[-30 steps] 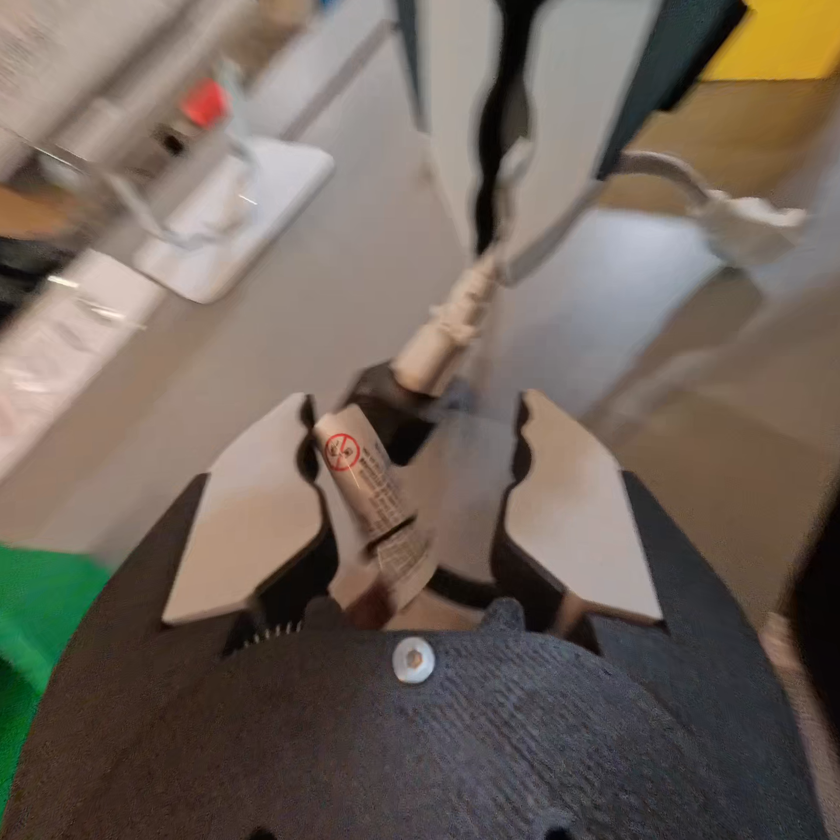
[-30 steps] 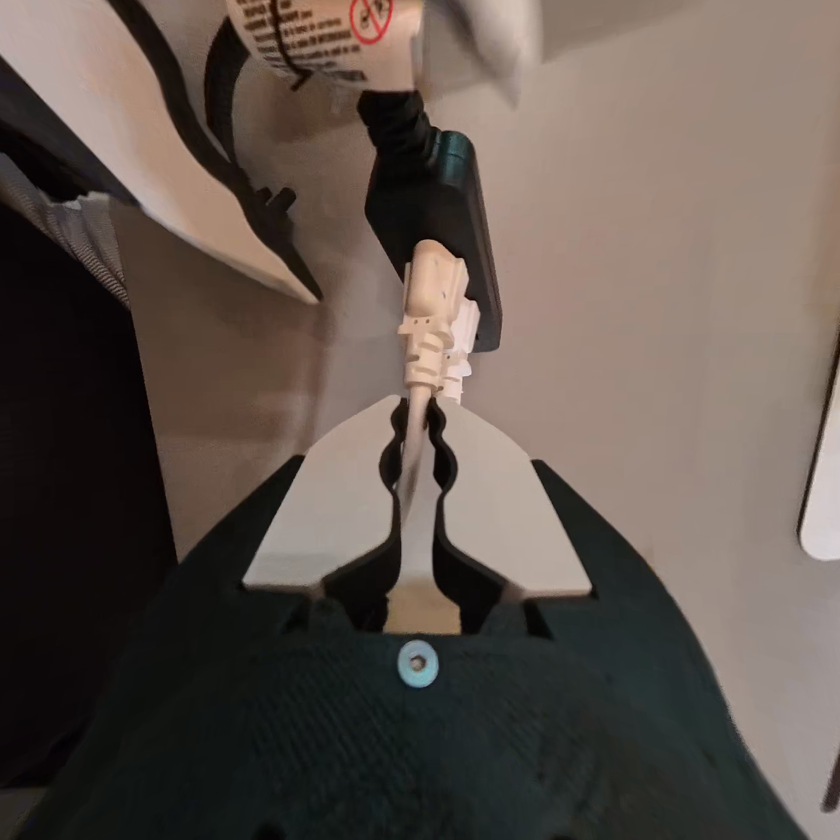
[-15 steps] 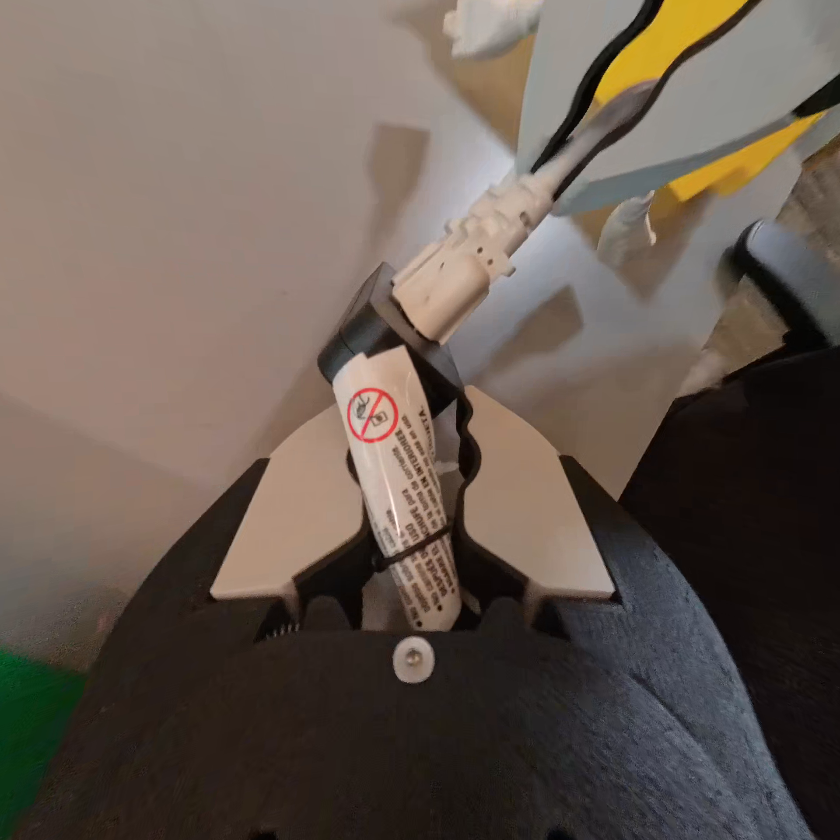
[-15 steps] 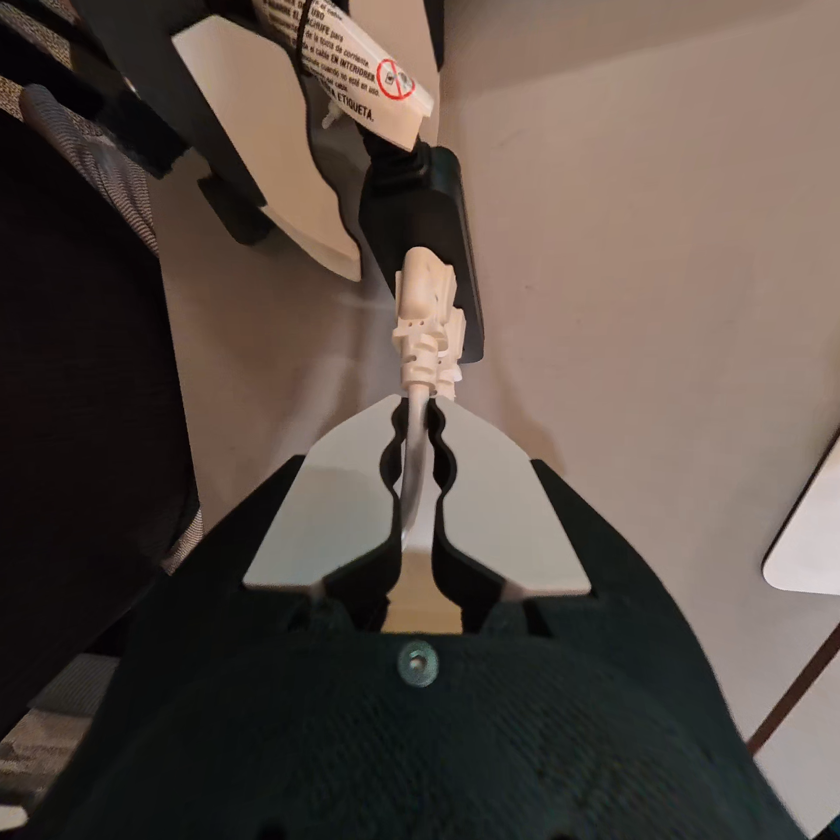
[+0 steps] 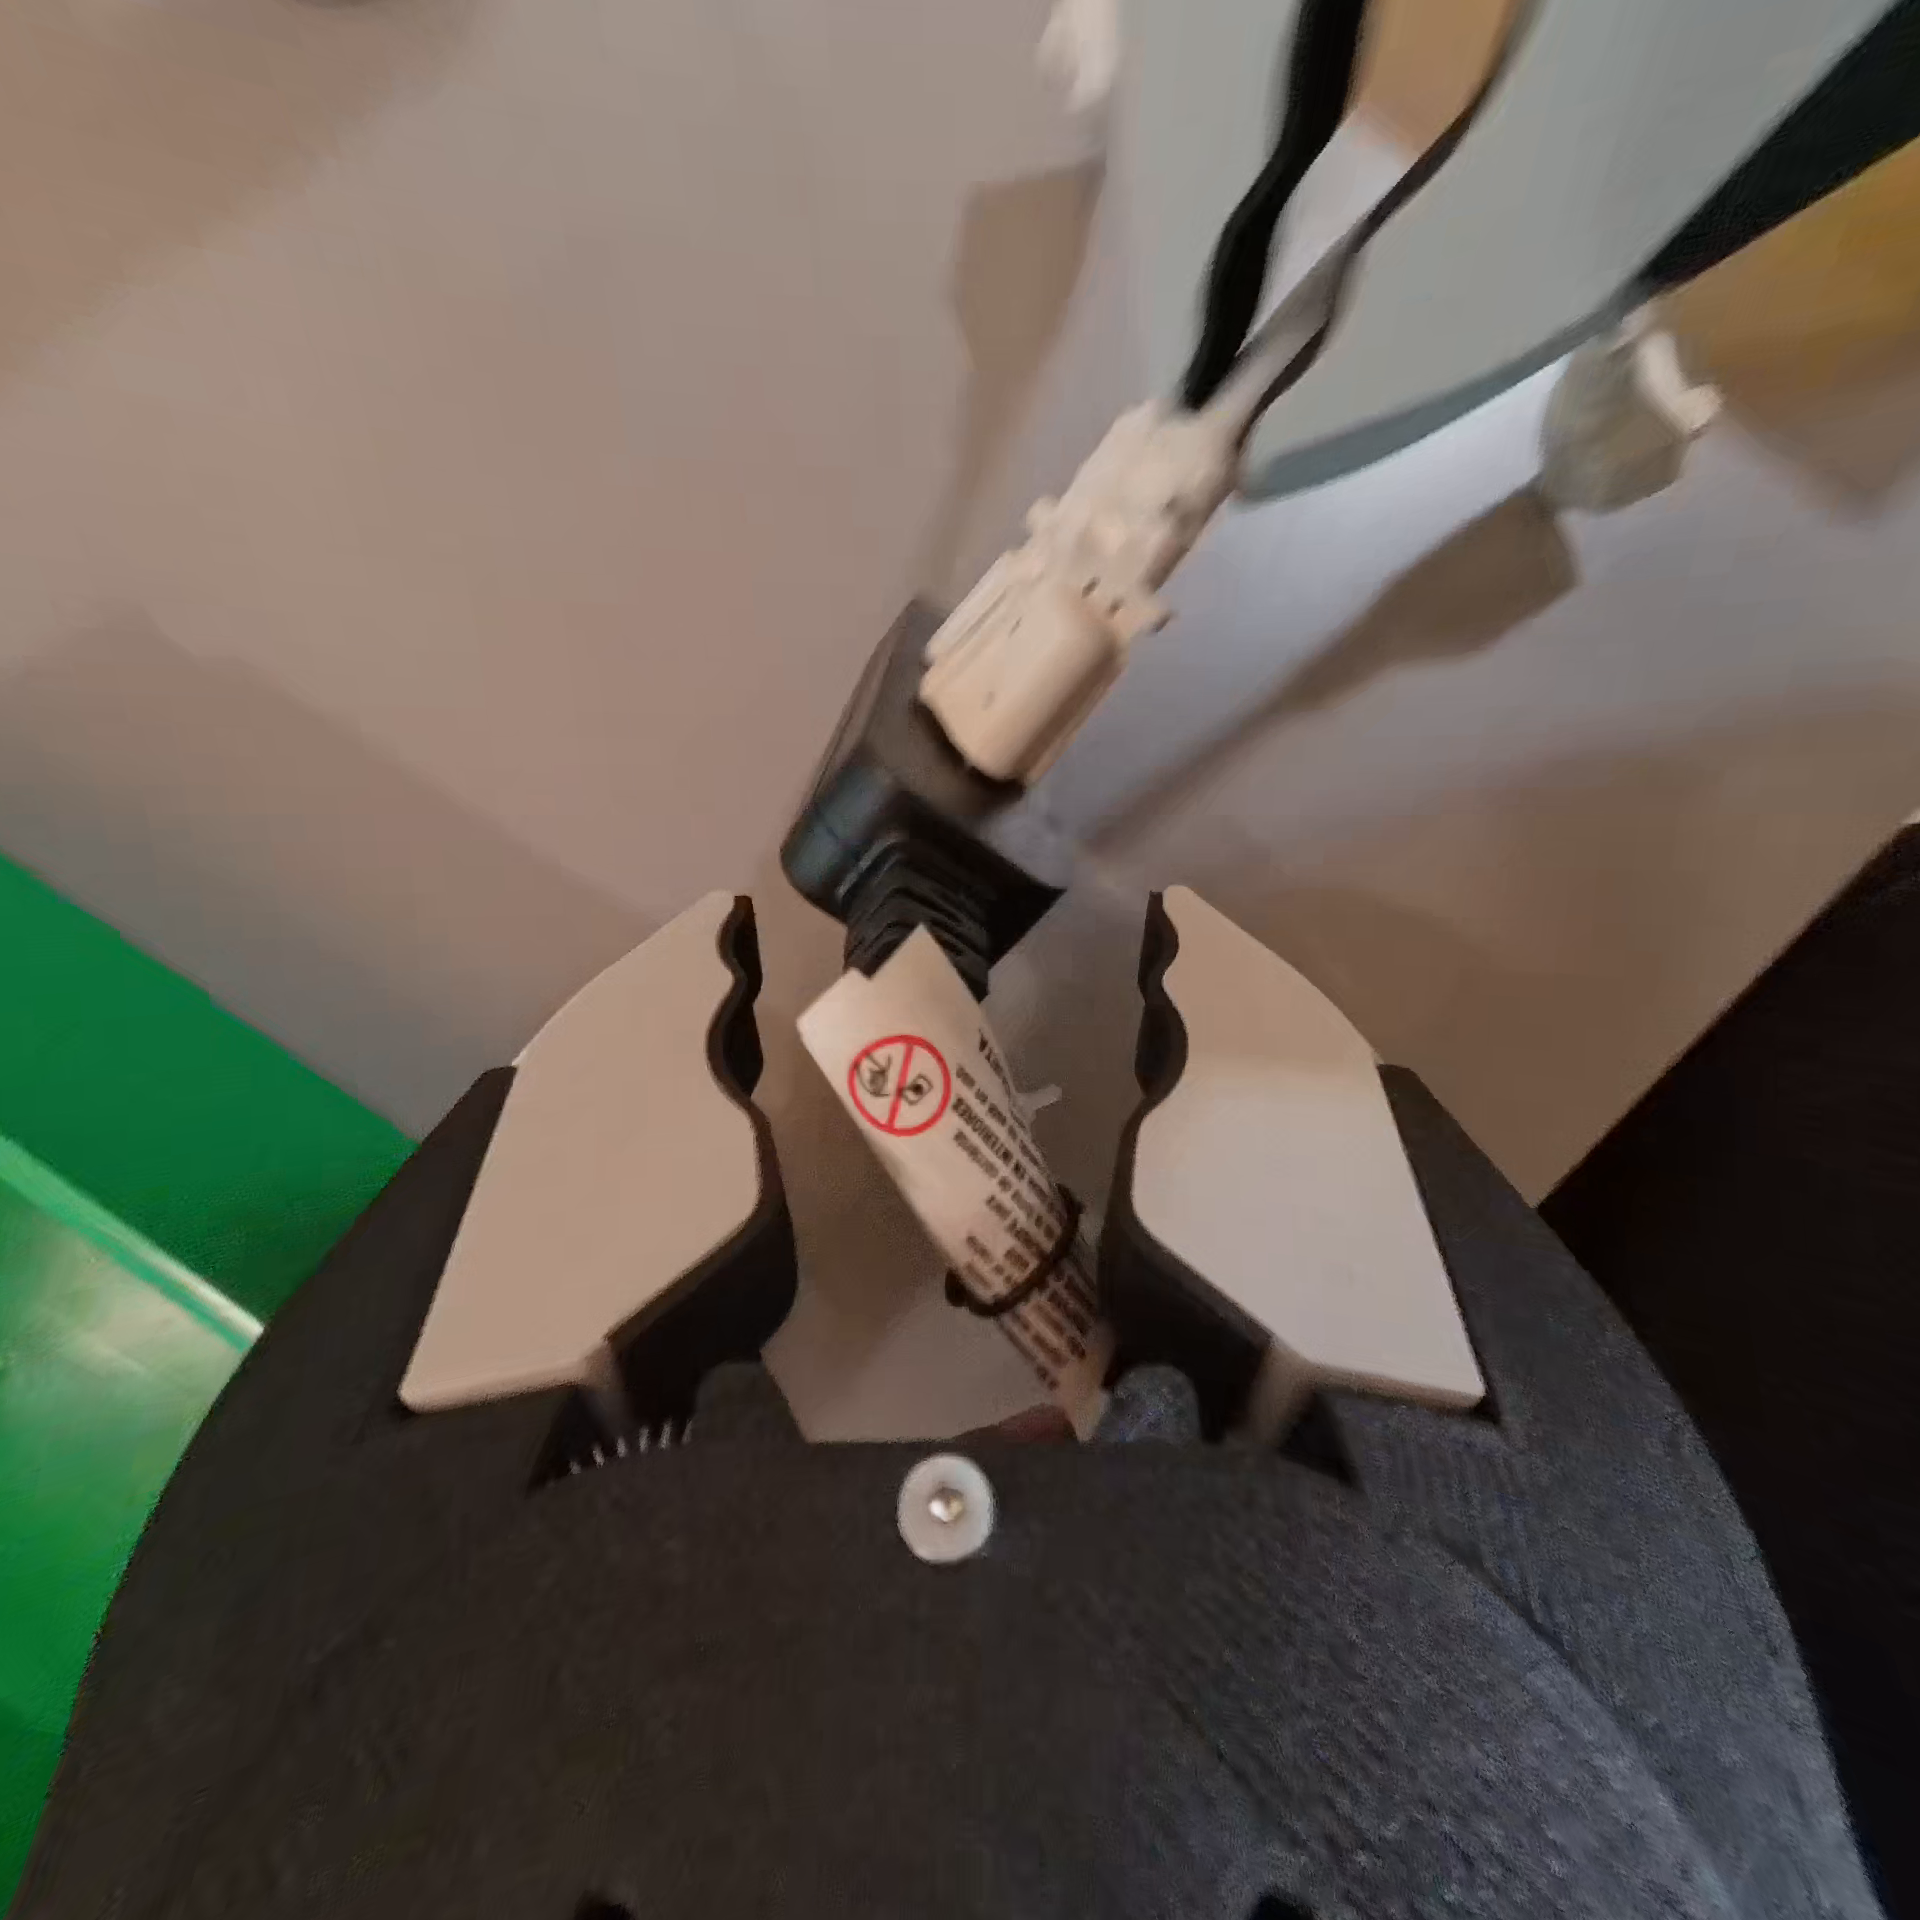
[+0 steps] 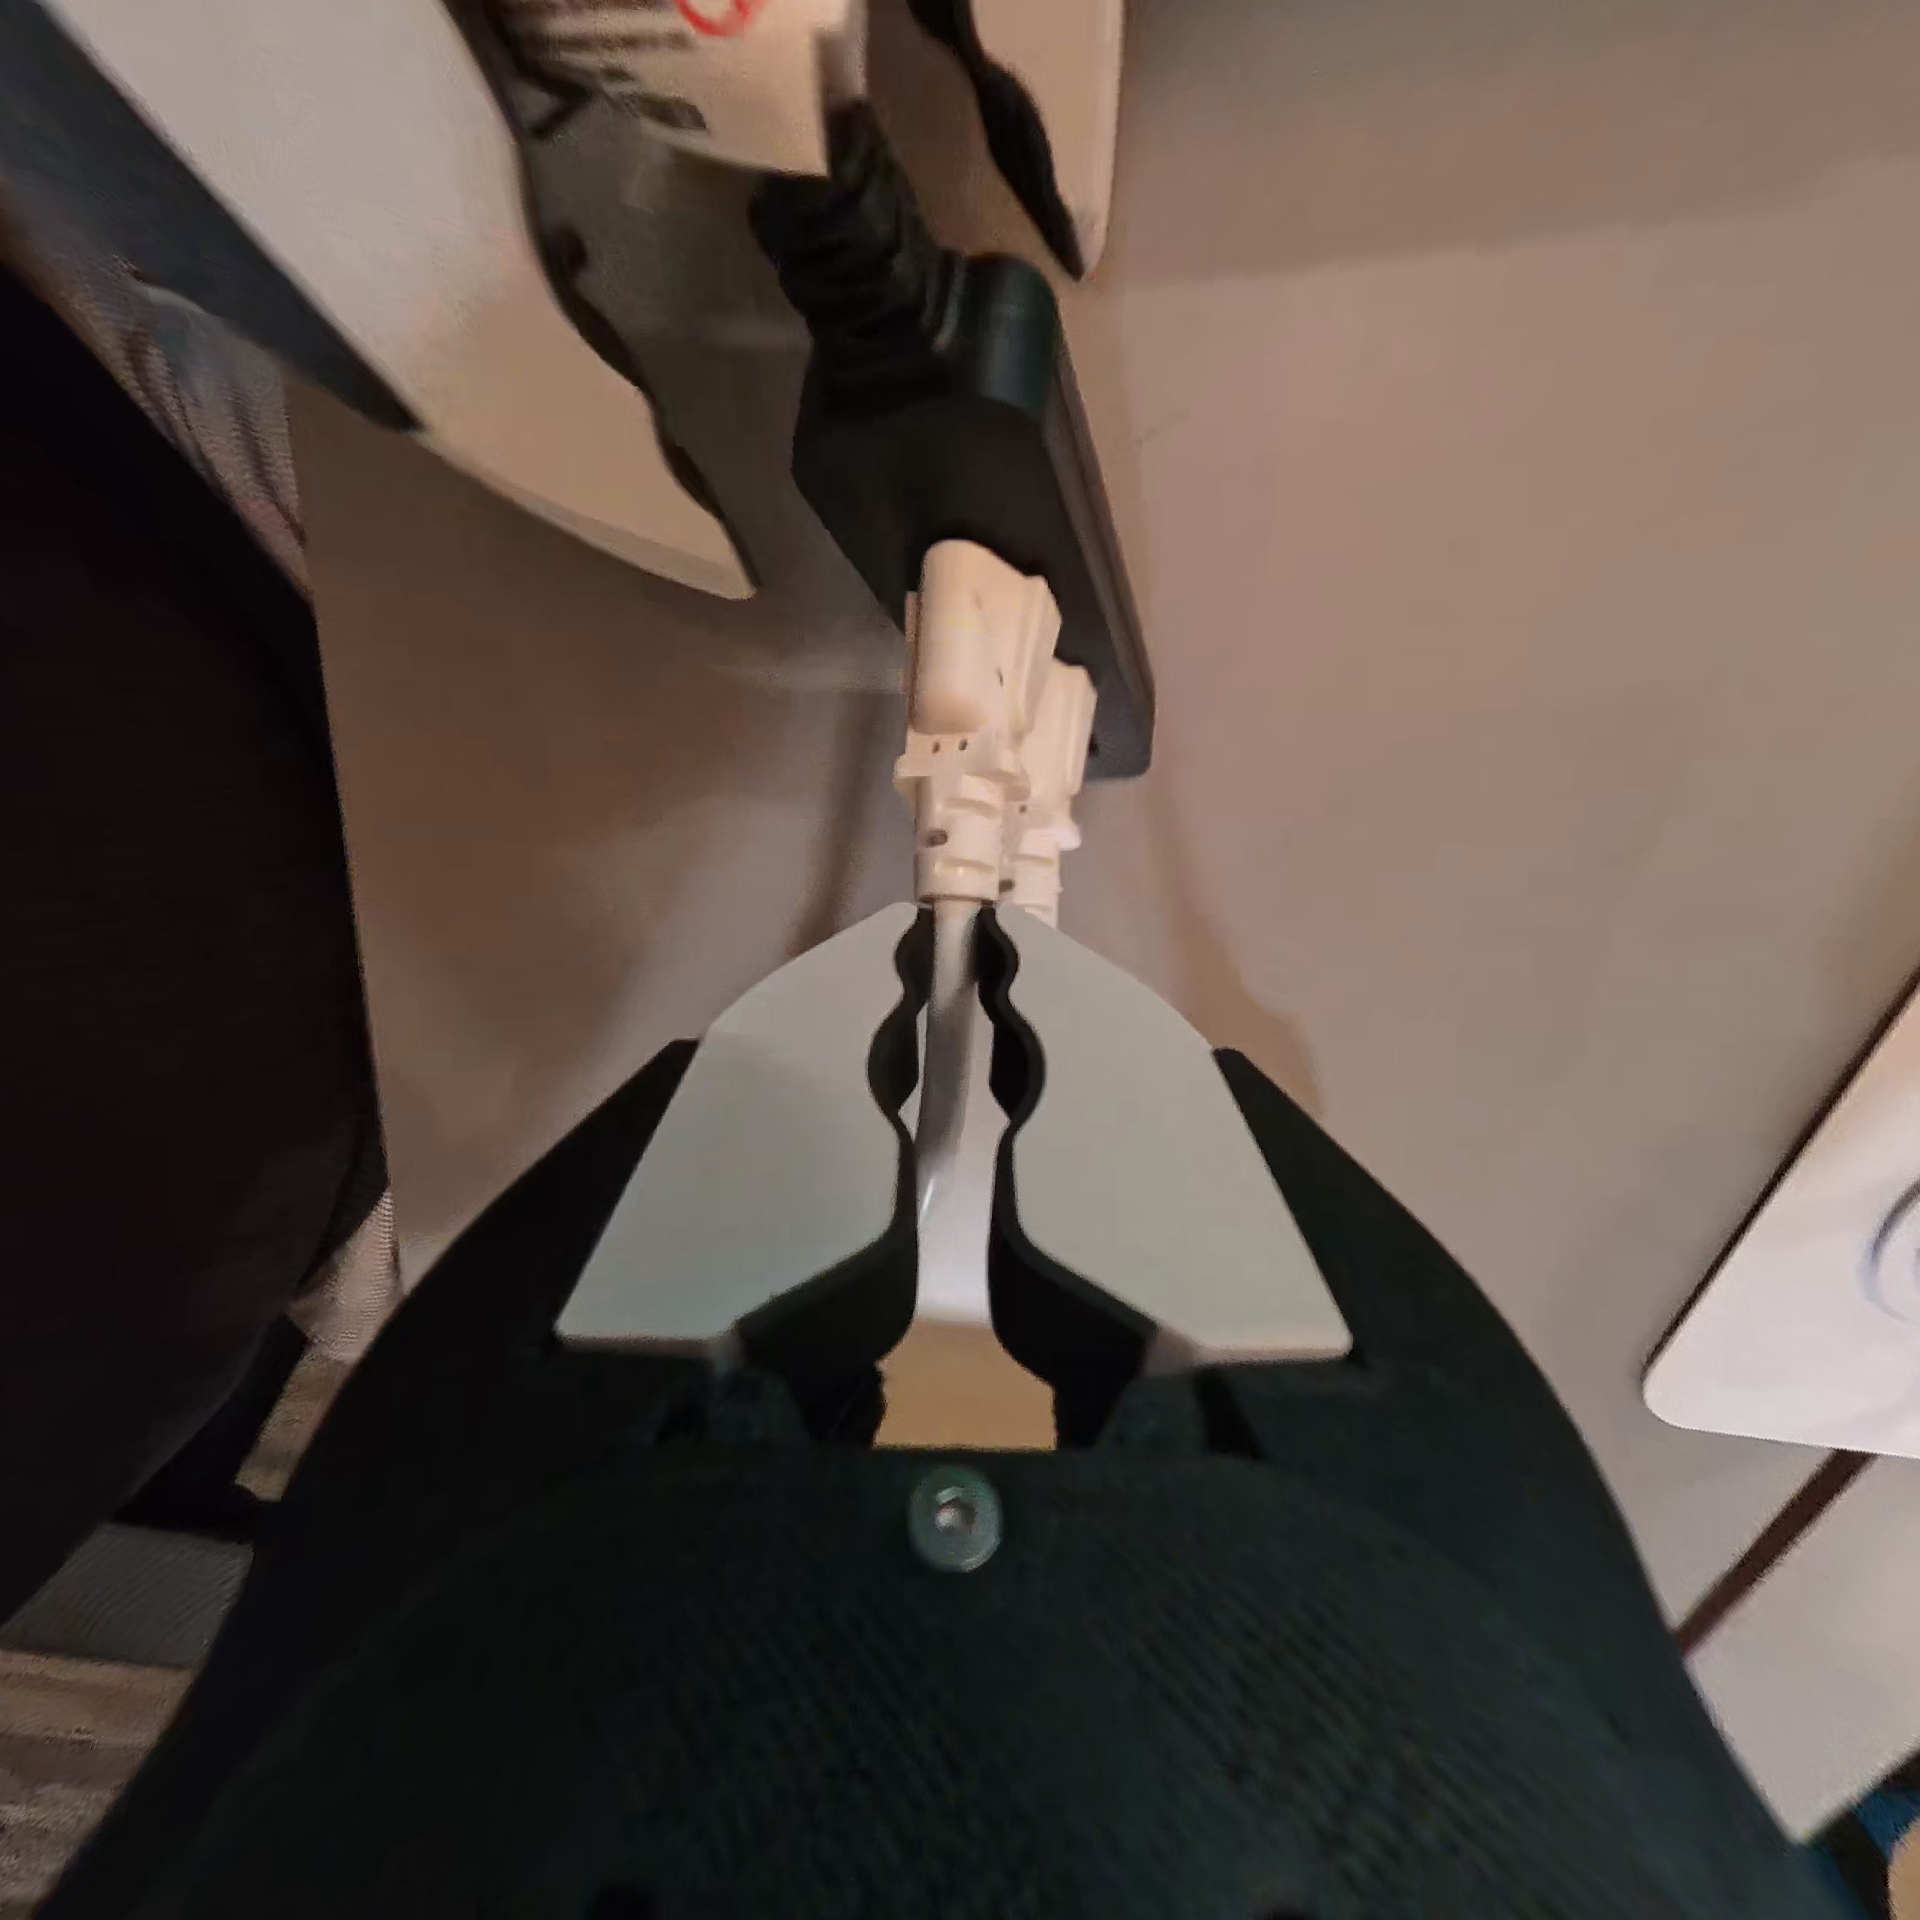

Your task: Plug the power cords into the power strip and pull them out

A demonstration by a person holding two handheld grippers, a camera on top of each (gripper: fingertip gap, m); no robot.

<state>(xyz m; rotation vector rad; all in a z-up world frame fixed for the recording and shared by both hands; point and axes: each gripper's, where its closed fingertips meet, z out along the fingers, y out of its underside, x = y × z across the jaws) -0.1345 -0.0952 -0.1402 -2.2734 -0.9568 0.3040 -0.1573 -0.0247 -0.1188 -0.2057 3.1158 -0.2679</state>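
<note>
The black power strip (image 5: 883,800) lies on a pale table; its black cord with a white tag (image 5: 925,1101) runs back between my left gripper's fingers. My left gripper (image 5: 945,904) is open, with its jaws spread on either side of the tagged cord. A white plug (image 5: 1039,644) sits in the strip's end. My right gripper (image 6: 951,920) is shut on that plug's white cord (image 6: 951,1049), just behind the plug (image 6: 961,727). A second white plug (image 6: 1055,790) sits right beside it on the strip (image 6: 987,457). One left finger (image 6: 468,343) shows at the top of the right wrist view.
A green box (image 5: 156,1122) lies at the left. Another white plug (image 5: 1621,426), blurred, hangs at the upper right beyond the right gripper (image 5: 1236,384). A flat white device (image 6: 1818,1268) lies at the right. Dark fabric (image 6: 156,831) fills the left side.
My left gripper was closed round the tagged cord half a second ago and has now opened off it. My right gripper stays shut on the white cord.
</note>
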